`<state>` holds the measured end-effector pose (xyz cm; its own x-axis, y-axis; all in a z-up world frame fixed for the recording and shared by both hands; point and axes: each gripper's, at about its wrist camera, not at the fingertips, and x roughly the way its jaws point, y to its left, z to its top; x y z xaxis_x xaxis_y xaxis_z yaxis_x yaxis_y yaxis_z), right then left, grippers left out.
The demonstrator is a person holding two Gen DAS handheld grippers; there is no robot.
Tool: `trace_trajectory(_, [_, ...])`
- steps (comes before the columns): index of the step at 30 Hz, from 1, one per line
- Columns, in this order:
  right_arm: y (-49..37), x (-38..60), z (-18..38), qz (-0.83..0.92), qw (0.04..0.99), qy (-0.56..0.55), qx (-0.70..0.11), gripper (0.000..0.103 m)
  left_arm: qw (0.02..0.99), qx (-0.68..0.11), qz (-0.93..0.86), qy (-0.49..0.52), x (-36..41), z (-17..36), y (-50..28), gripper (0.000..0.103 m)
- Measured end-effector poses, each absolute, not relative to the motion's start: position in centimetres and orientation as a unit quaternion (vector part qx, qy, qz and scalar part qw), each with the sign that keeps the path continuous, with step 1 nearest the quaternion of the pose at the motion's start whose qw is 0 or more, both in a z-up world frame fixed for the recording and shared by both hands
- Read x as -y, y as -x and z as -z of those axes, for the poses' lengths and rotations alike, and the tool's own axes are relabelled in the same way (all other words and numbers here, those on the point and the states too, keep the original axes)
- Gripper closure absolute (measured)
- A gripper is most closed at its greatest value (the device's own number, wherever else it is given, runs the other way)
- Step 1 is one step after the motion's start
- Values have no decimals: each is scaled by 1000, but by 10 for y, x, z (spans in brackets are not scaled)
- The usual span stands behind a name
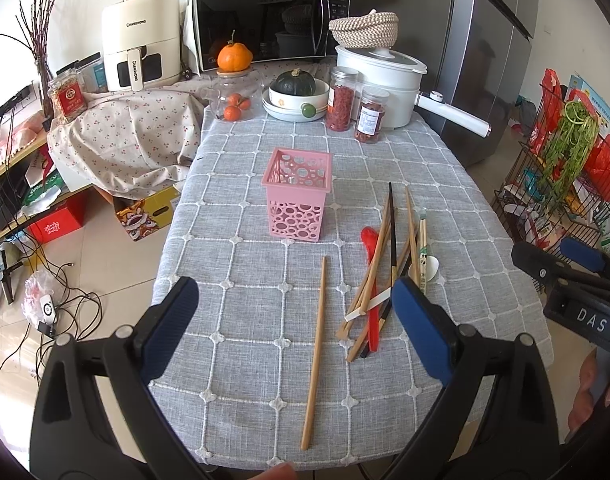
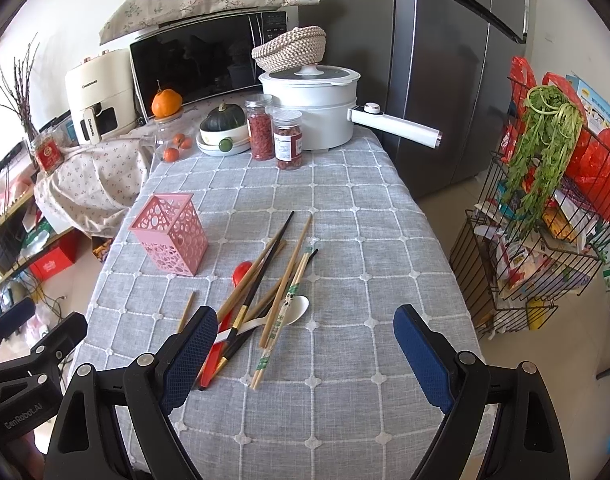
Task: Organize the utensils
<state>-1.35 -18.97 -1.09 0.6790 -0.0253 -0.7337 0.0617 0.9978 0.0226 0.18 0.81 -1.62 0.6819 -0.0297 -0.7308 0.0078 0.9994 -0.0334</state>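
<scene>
A pink perforated holder (image 1: 298, 196) (image 2: 171, 240) stands upright and empty on the grey checked tablecloth. One wooden chopstick (image 1: 315, 354) lies alone in front of it, between the fingers' line of my left gripper (image 1: 299, 300), which is open above the table. To the right is a heap of chopsticks (image 1: 385, 264) (image 2: 273, 280) mixed with a red spoon (image 1: 371, 240) (image 2: 241, 274) and a white spoon (image 1: 431, 268) (image 2: 299, 308). My right gripper (image 2: 305, 330) is open just in front of that heap, holding nothing.
At the table's far end stand a white pot (image 1: 385, 80) with a long handle, two jars (image 1: 357, 106), a bowl with a squash (image 1: 295, 92) and a glass jar of oranges (image 1: 235, 100). A wire rack (image 2: 545, 216) stands on the right, a fridge (image 2: 445, 72) behind.
</scene>
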Motion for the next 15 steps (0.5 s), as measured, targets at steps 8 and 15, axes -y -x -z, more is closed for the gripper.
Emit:
trace_trajectory(8, [13, 192, 9, 22, 915, -24, -403, 12, 915, -404, 15, 2, -6, 16, -4, 6])
trace_trajectory(15, [4, 199, 11, 23, 911, -38, -410, 12, 893, -445, 60, -27, 2, 26, -20, 6])
